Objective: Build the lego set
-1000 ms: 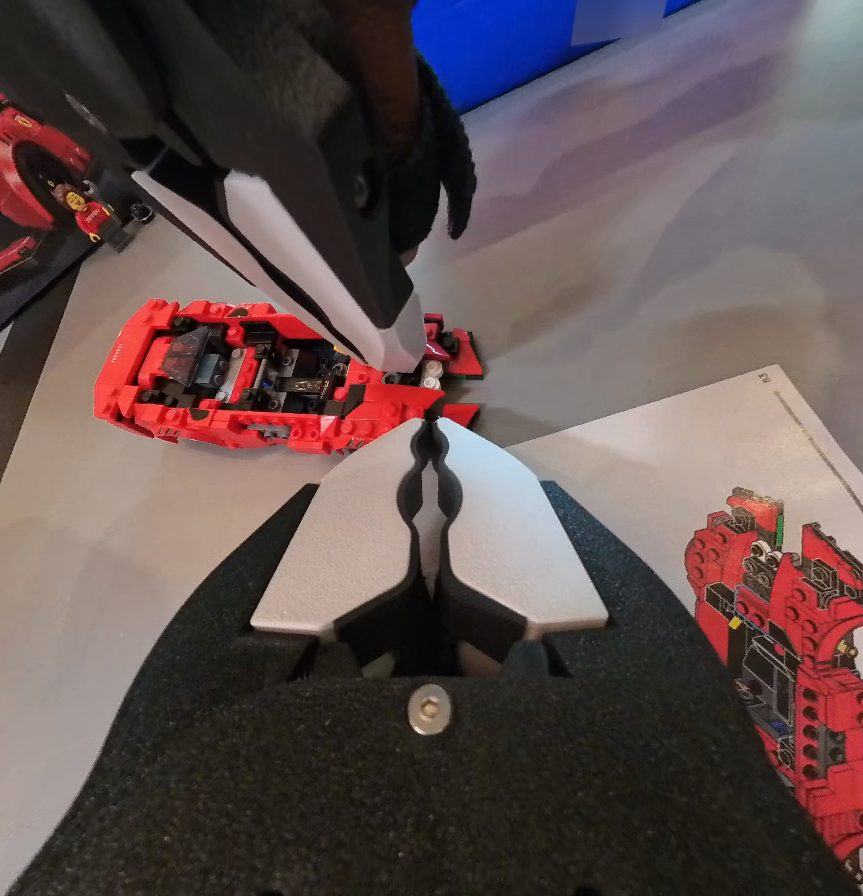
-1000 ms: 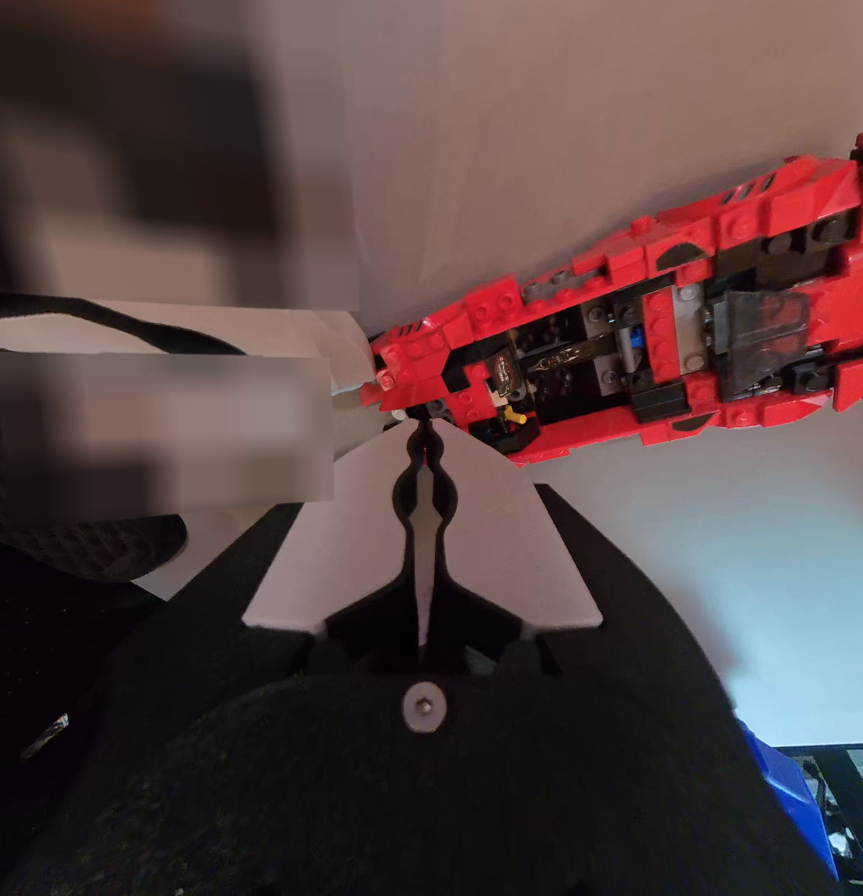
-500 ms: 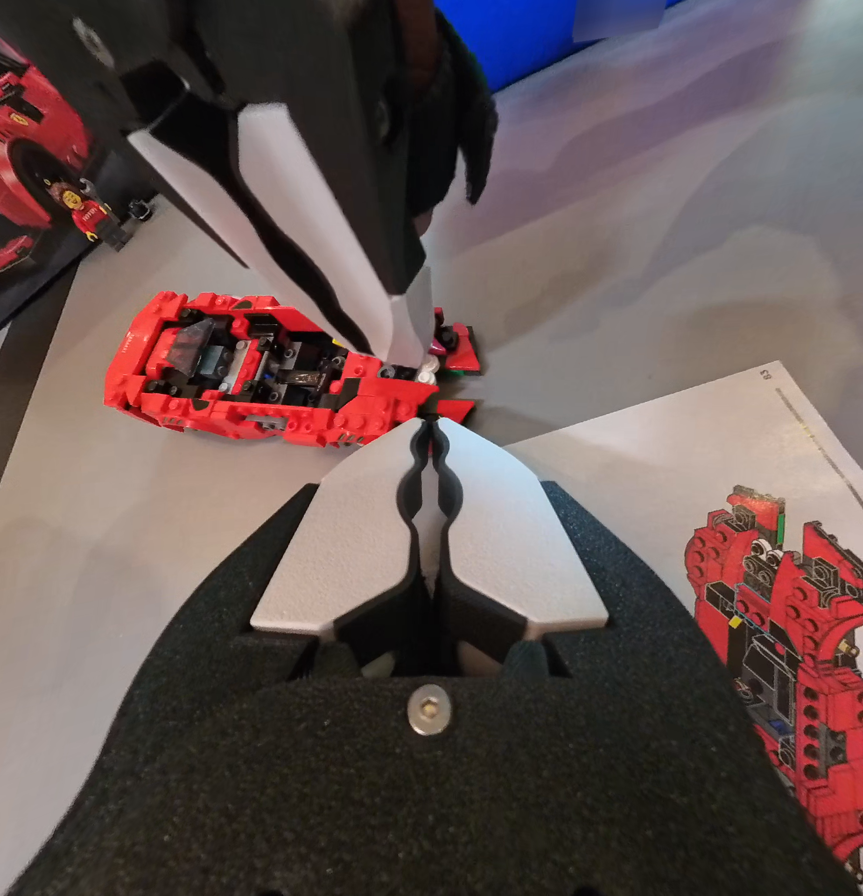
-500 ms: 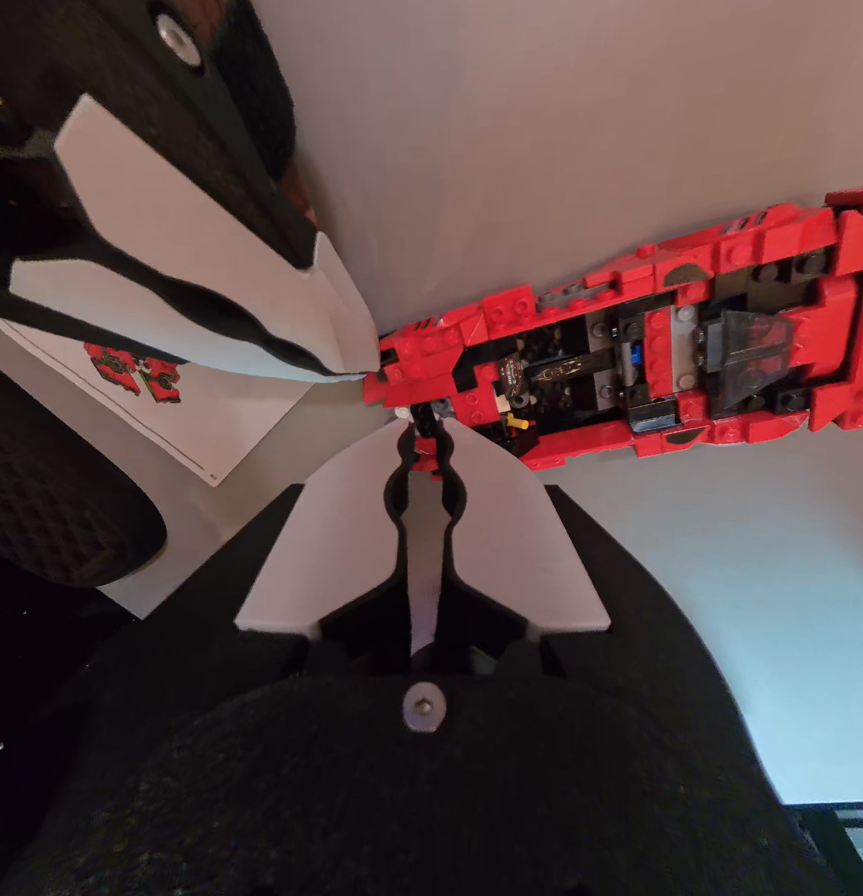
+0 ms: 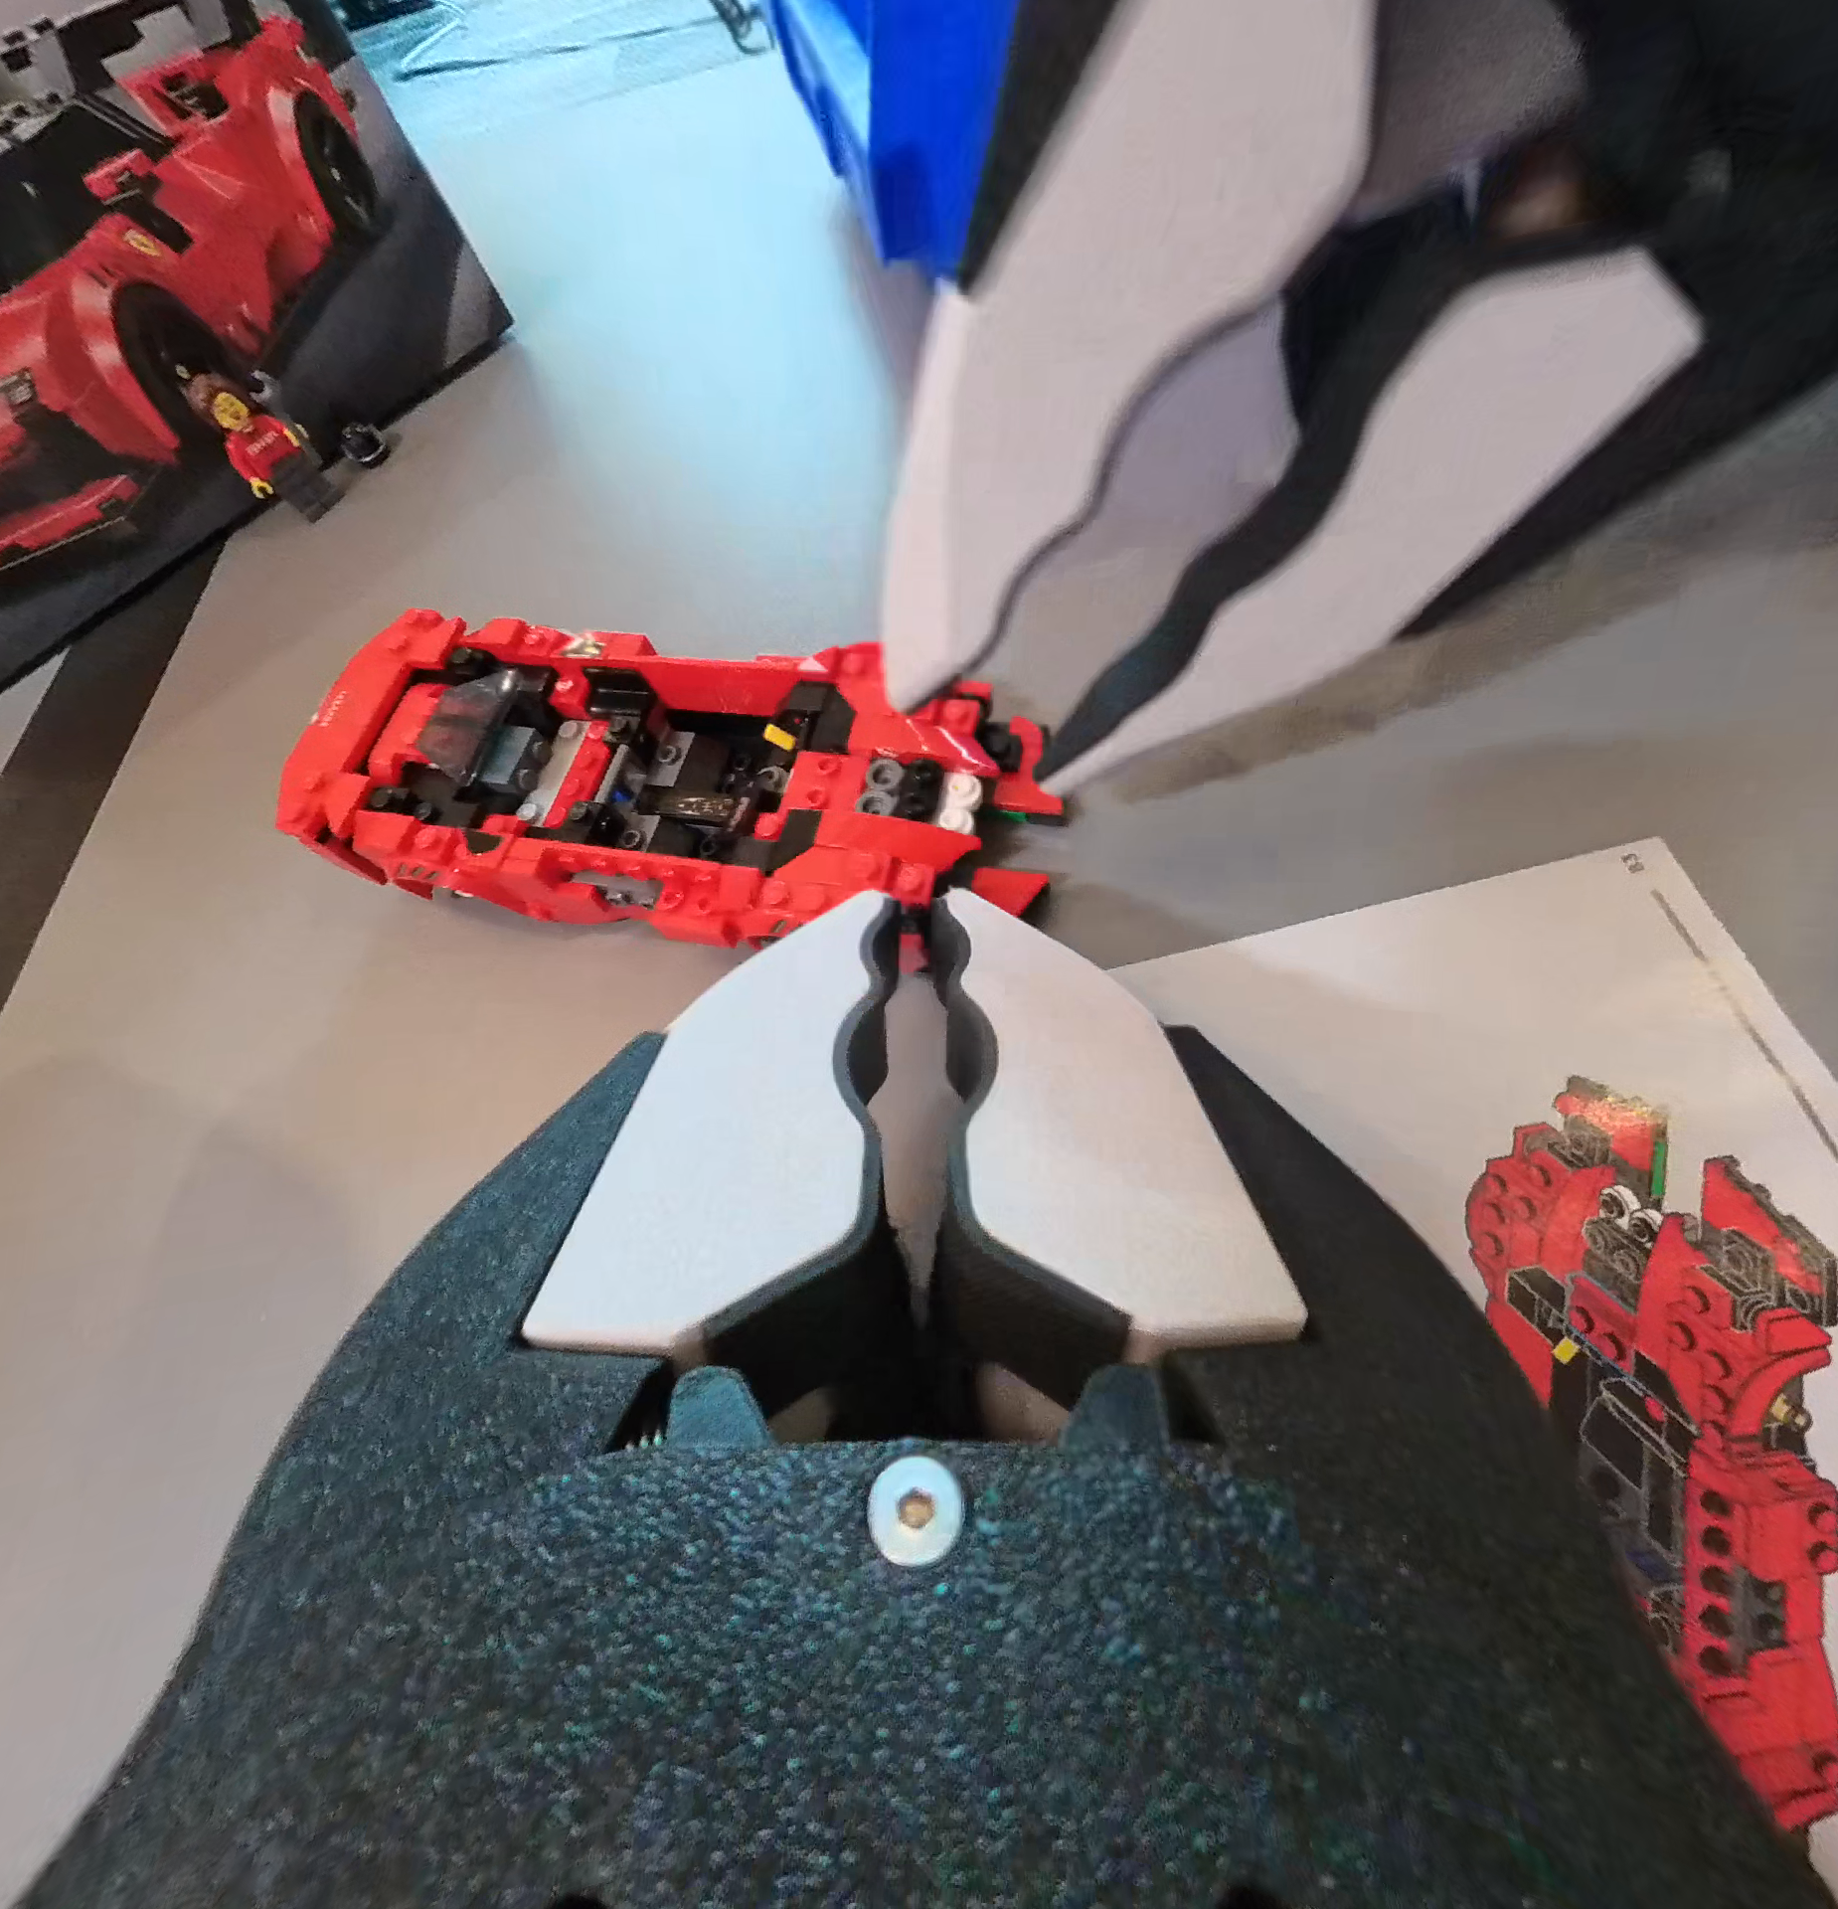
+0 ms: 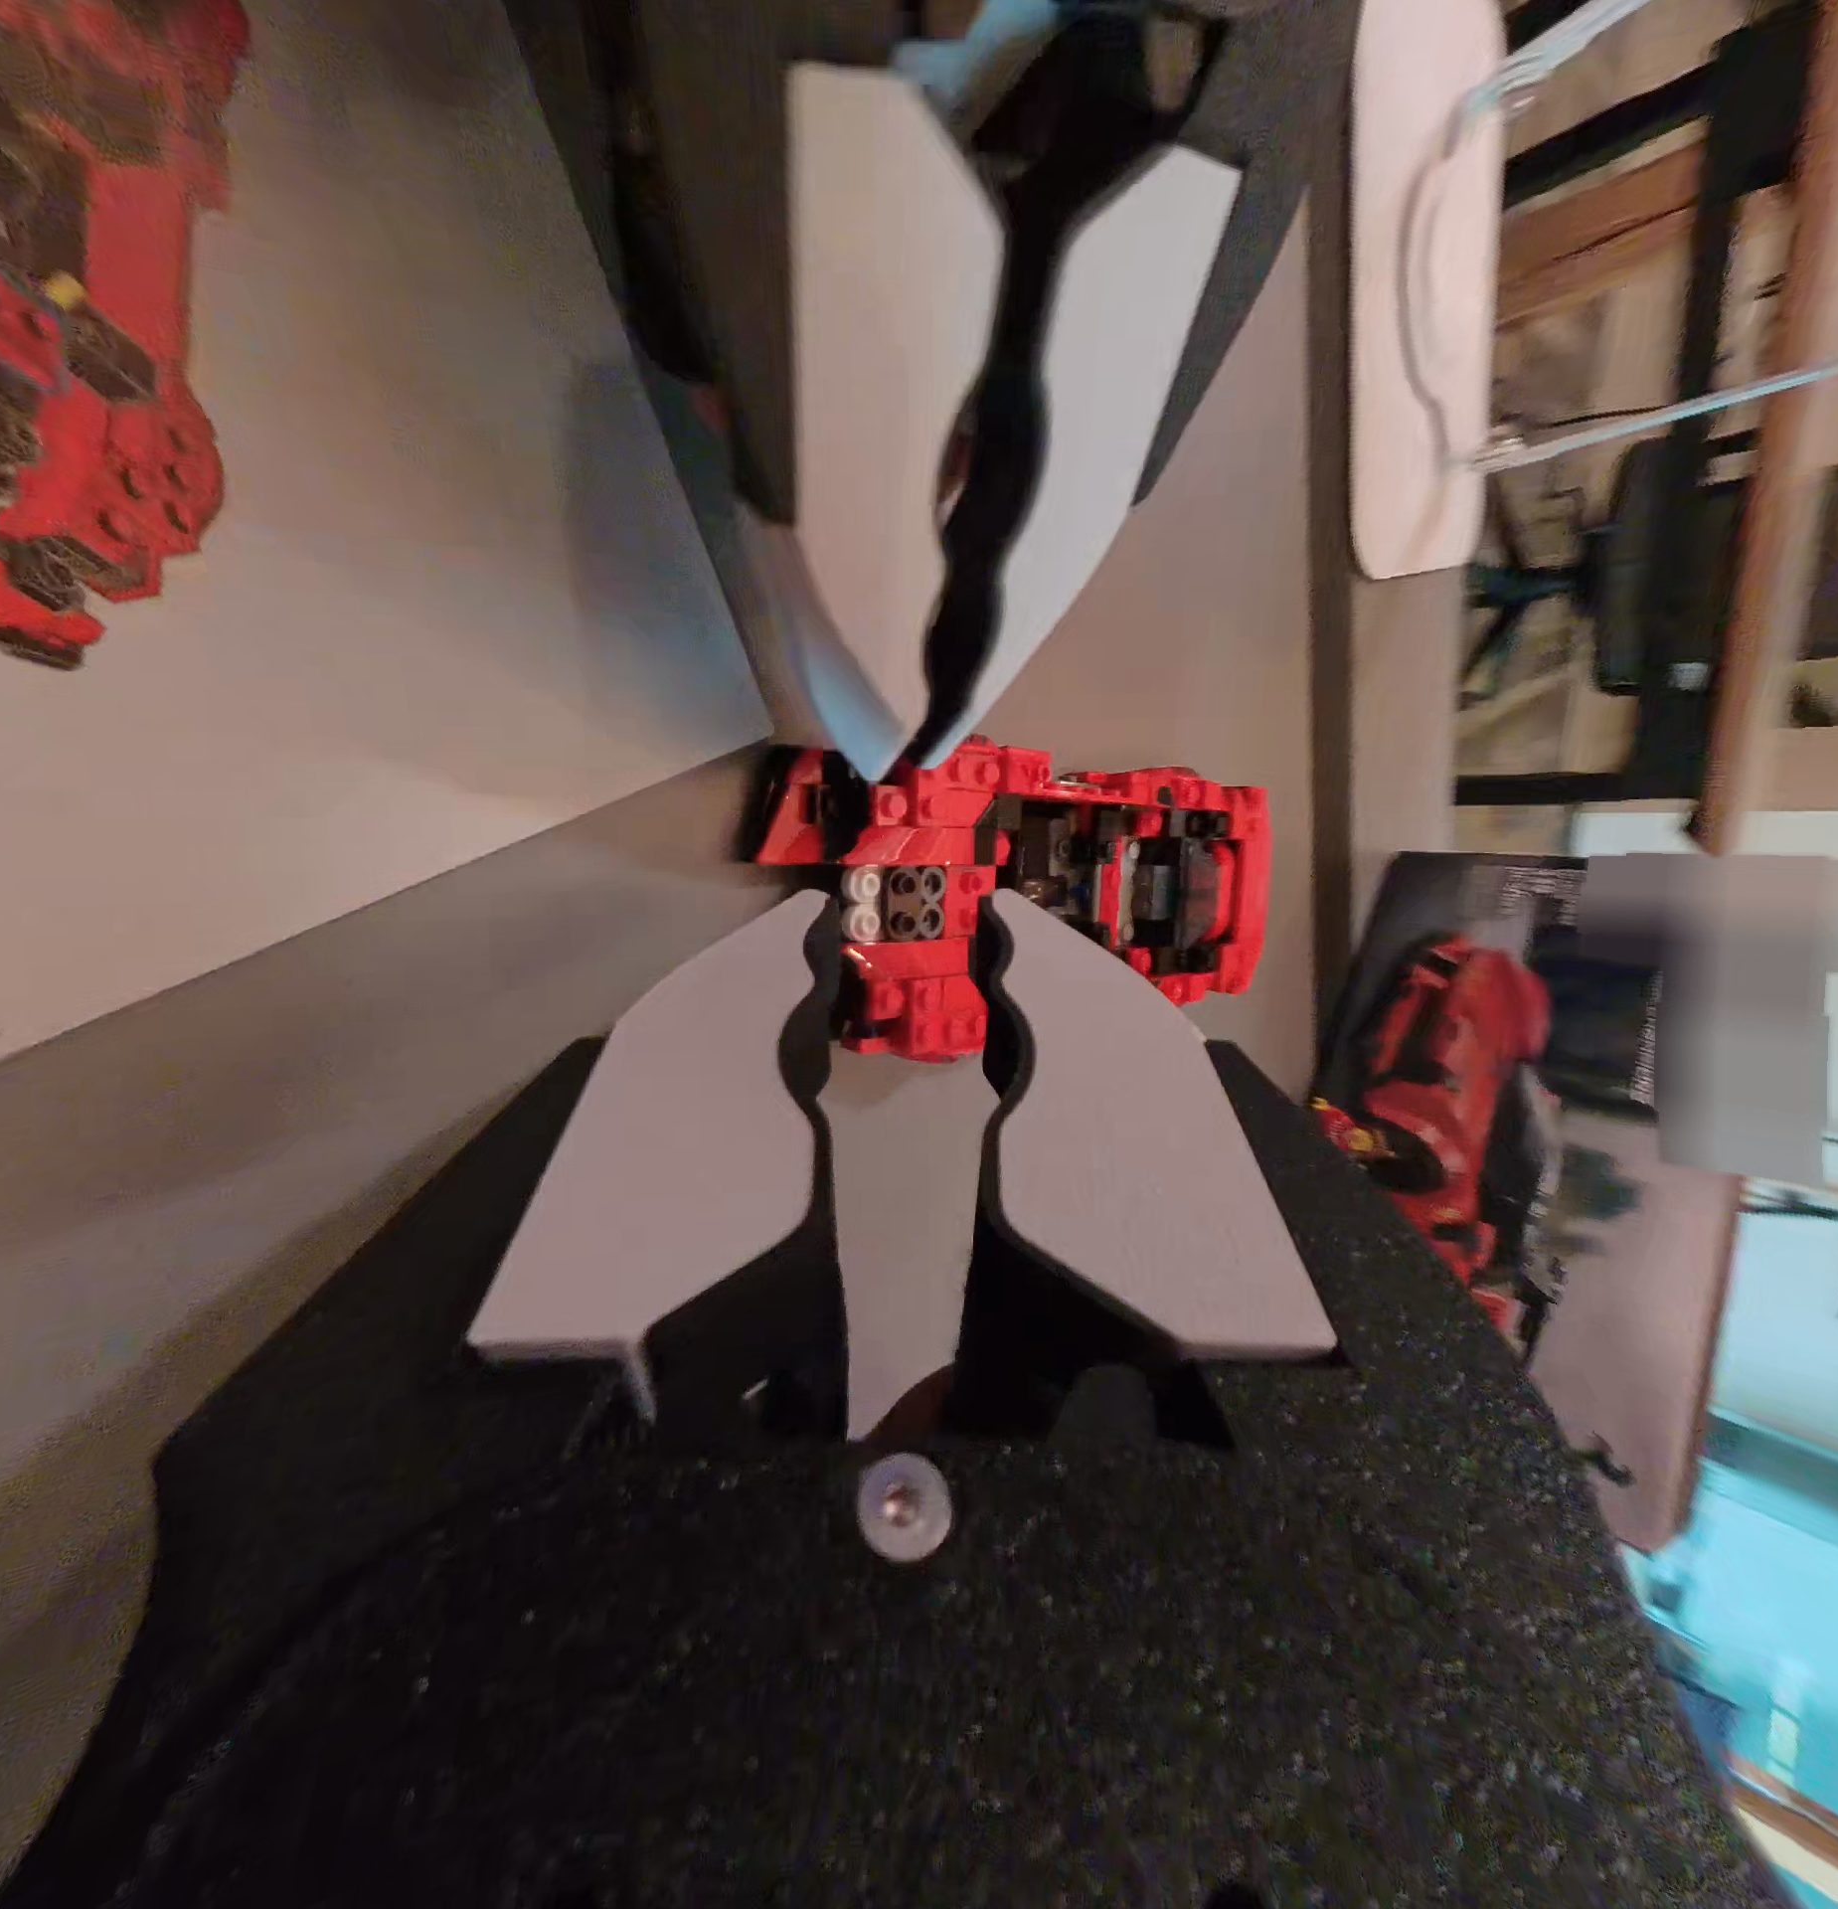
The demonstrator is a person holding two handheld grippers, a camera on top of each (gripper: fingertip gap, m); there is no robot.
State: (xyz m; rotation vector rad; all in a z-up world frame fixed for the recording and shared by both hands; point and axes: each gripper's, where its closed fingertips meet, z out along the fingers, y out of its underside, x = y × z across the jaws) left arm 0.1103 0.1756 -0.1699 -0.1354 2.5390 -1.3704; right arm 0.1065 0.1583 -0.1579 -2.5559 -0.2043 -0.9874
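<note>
A partly built red lego car (image 5: 636,785) lies on the grey table, with its black and grey inside showing. My left gripper (image 5: 909,914) is shut on the near side edge of the car by its front end, and a bit of red shows between the tips. It also shows in the right wrist view (image 6: 899,770), coming in from above. My right gripper (image 6: 909,909) is open, with one jaw on each side of the car's front end (image 6: 914,930). In the left wrist view it (image 5: 982,728) reaches in from the upper right.
A printed instruction sheet (image 5: 1462,1085) lies at the right, next to the car's front end. The set's box (image 5: 119,310) stands at the back left with a minifigure (image 5: 259,444) in front of it. A blue bin (image 5: 894,124) is at the back. Left and right tips are no more than a few centimetres apart.
My right gripper has swung round from the car's far left side to its front end and has gone from shut to open. My left gripper stays at the car's edge.
</note>
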